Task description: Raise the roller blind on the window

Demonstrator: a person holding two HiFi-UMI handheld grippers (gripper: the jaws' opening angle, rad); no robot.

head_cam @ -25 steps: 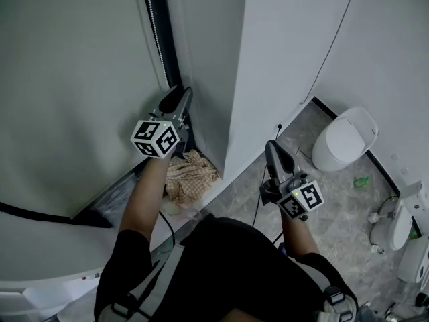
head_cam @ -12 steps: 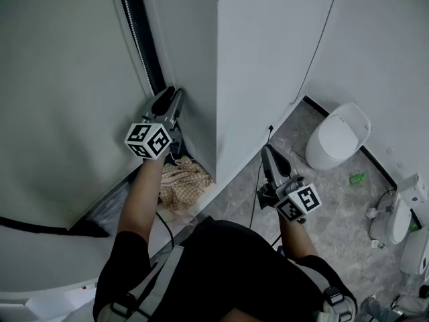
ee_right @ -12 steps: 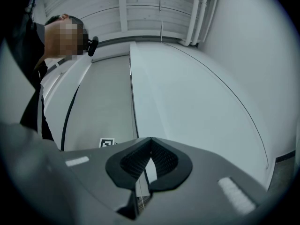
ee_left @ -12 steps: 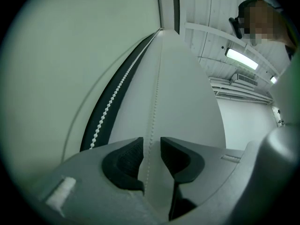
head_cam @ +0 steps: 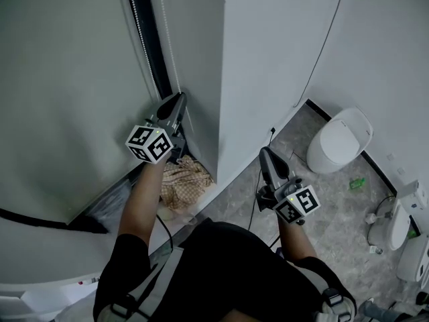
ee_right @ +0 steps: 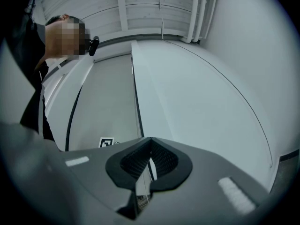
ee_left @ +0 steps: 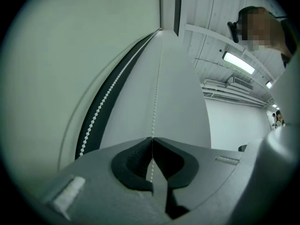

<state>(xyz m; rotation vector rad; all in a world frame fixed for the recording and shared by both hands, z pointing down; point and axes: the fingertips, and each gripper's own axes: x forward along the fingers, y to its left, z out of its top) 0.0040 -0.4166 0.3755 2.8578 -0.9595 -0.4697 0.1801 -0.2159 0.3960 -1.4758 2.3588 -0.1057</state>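
Now the left gripper (ee_left: 152,139) has just been closing its jaws, and they are pinched tight on the thin bead chain (ee_left: 156,90), which runs straight up out of the tips. The right gripper (ee_right: 151,139) has its jaws pressed together with nothing in them, and it waits lower down, away from the window. I think the step now is to pull the chain so the blind (head_cam: 67,86) rolls up. To do it well, the pull should go straight down along the chain, slow and even, with the pinch kept firm so the little beads do not slip out. If the blind goes the wrong way, the other strand (ee_left: 101,111), just to the left, is the one to pull. The jaw pads are dark, with small ridges that help them hold. The chain is a row of tiny, round, white beads, hard and smooth by the look of them. Beside it is a dark strip (head_cam: 151,39) at the edge of the window, and left of that hangs the blind, big, flat, pale and plain, still covering the window. To the right is a smooth white wall (head_cam: 261,59). Down below, a crumpled checked cloth (head_cam: 184,180) lies in the corner, and a round white toilet (head_cam: 338,139) stands on the grey stone floor (head_cam: 335,213).
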